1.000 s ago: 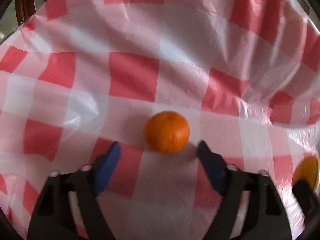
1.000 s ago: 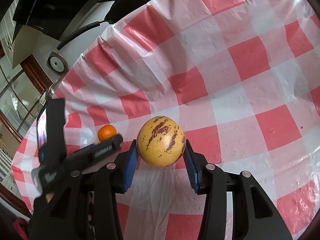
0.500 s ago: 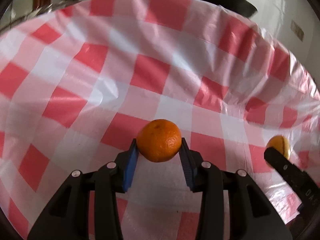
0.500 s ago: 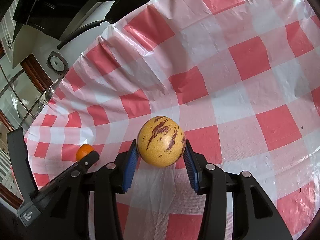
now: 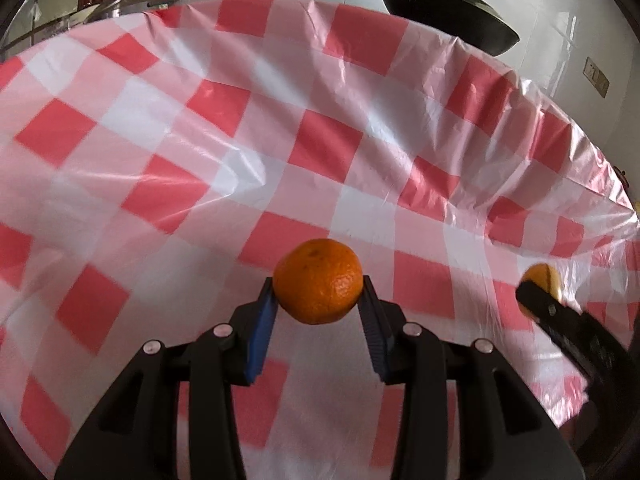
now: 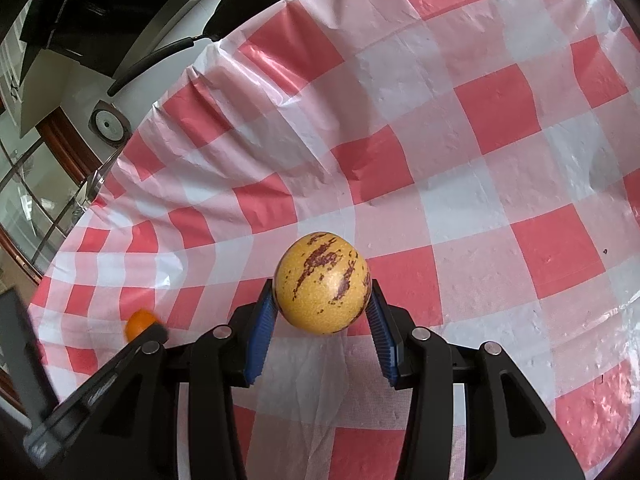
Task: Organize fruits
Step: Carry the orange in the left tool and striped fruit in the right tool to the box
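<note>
Left gripper (image 5: 319, 304): blue ribbed pads clamped on both sides of small round orange mandarin (image 5: 318, 281), fruit held clear above cloth. Jaws closing within last second, now gripping. Right gripper (image 6: 322, 304): blue pads pressed on round yellow fruit with dark purple streaks (image 6: 321, 282), held above cloth. In right wrist view, mandarin also visible low left behind dark finger of left gripper. Below both: glossy red-and-white checked plastic tablecloth (image 6: 500, 184), wrinkled. Beyond far table edge: black wok-like pan (image 5: 448, 8) against white wall.

One orange (image 5: 319, 286) — one purple-streaked yellow fruit (image 6: 322, 282) — two tools.
</note>
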